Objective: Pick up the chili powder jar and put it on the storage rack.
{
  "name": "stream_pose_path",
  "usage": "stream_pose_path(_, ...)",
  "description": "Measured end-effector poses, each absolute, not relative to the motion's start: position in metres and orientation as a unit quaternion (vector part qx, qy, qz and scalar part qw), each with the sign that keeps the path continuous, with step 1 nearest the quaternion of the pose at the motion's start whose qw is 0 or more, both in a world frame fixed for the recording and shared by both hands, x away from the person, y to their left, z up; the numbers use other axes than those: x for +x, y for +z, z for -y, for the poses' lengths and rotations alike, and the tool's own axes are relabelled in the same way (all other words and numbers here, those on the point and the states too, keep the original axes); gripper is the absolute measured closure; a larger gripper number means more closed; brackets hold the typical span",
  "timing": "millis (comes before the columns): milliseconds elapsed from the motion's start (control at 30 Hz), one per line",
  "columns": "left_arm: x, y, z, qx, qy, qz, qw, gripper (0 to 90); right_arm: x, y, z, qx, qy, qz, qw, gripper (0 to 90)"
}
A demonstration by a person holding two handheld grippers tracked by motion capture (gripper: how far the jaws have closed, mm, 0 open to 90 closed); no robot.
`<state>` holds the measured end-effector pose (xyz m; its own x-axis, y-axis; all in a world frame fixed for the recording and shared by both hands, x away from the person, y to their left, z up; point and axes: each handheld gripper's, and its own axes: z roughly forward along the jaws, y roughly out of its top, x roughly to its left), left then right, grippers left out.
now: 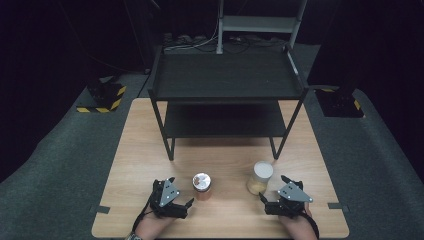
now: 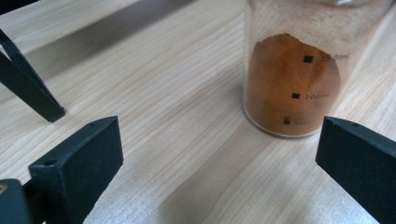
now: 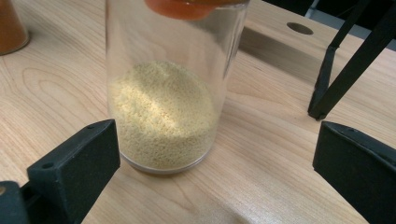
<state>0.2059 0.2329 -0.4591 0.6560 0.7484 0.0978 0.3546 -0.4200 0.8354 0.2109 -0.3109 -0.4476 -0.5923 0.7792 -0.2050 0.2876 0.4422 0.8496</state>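
A: Where does everything stand?

B: Low in the high view, two clear jars sit on the wooden table (image 1: 150, 150) in front of a black two-tier shelf (image 1: 225, 75). The jar of orange-brown powder (image 1: 202, 186) is left of centre, the jar of pale yellow grains (image 1: 259, 177) right of centre.

A: And the tongs?

B: Both wide, holding nothing. The left gripper (image 1: 181, 206) sits just left of and below the powder jar; in its own view that jar (image 2: 294, 79) is at the upper right, off its centreline. The right gripper (image 3: 210, 172) has the grain jar (image 3: 163, 112) between its jaws but nearer the left one, not touching.

A: What could go wrong?

B: My guess: closing off-centre. One jaw meets the glass first and shoves it, and a tall smooth jar (the grain one looks less than half full) could skid or tip. The left gripper needs to swing toward its jar, or it clips only the edge.
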Motion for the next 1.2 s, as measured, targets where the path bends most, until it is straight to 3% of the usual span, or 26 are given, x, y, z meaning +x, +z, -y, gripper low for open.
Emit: stream_pose_path(1200,0.209,-0.453,-0.242,0.791,0.212,-0.362,0.446,0.7,0.210,-0.448,0.312,0.359,0.411,-0.782,0.301,0.1)
